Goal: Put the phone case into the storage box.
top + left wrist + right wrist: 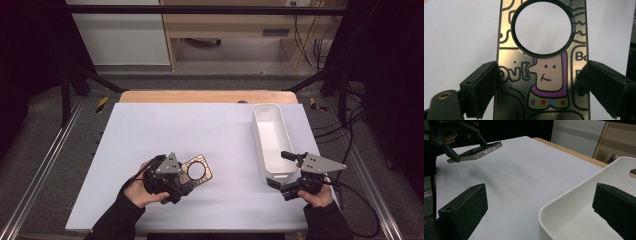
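From the high view, your left gripper (pixel 184 181) sits near the front left of the white table (pixel 150 135), and its body hides the near end of the one phone case (pixel 199 171), so just the far end with its round hole shows past it. Your right gripper (pixel 279 169) is at the near end of the single white bin (pixel 261 131), one jaw over the bin's near rim and the other just in front of it; the jaws stand wide apart with nothing between them. There are two grippers, one case, one bin. In the left gripper view, the phone case (pixel 544 75) runs up between both jaws, which press on its two long edges; its top and bottom are cut off by the frame, and some of the printed lettering lies behind the jaws. One cartoon figure and one round cut-out can be counted. In the right gripper view, your jaws gape wide, the right-hand one inside the white bin (pixel 564 207), of which only a corner shows. Farther off, the left gripper (pixel 461 143) holds the phone case (pixel 479 152) above the table, though the case's printed face can't be made out.
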The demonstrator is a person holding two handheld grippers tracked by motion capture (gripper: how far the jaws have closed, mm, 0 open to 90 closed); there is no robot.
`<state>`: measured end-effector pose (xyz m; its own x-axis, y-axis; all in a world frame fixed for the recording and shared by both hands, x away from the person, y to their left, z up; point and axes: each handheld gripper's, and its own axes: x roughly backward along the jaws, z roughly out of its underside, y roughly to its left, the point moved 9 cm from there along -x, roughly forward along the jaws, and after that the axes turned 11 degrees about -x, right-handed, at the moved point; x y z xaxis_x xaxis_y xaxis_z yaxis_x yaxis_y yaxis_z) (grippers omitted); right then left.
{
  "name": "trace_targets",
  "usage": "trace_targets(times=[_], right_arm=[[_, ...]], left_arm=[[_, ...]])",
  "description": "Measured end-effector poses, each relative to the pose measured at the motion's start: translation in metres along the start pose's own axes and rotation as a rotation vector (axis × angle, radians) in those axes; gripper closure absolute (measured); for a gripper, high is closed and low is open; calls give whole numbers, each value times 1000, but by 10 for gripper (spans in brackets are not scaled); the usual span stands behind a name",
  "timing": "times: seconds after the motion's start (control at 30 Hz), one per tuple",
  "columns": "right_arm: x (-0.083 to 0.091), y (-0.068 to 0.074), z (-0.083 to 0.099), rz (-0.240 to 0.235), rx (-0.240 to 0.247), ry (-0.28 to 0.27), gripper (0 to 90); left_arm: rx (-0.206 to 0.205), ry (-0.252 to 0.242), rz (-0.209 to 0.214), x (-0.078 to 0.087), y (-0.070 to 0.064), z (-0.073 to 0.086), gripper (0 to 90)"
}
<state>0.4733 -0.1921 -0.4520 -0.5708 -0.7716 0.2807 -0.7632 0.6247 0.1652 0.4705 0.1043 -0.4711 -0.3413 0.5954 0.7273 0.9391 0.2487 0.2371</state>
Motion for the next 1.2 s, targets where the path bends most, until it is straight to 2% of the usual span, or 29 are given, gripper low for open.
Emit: trace_targets(times=[0.63, 0.83, 1.2], right_arm=[[-11, 16, -1, -43, 51, 48, 4], [-15, 22, -2, -59, 77, 69, 4], [-26, 33, 1, -92, 121, 112, 7]], left_arm=[[-59, -9, 41, -8, -9, -20, 114], [-87, -8, 57, -12, -13, -27, 114], [-112, -8, 79, -14, -17, -34, 114]])
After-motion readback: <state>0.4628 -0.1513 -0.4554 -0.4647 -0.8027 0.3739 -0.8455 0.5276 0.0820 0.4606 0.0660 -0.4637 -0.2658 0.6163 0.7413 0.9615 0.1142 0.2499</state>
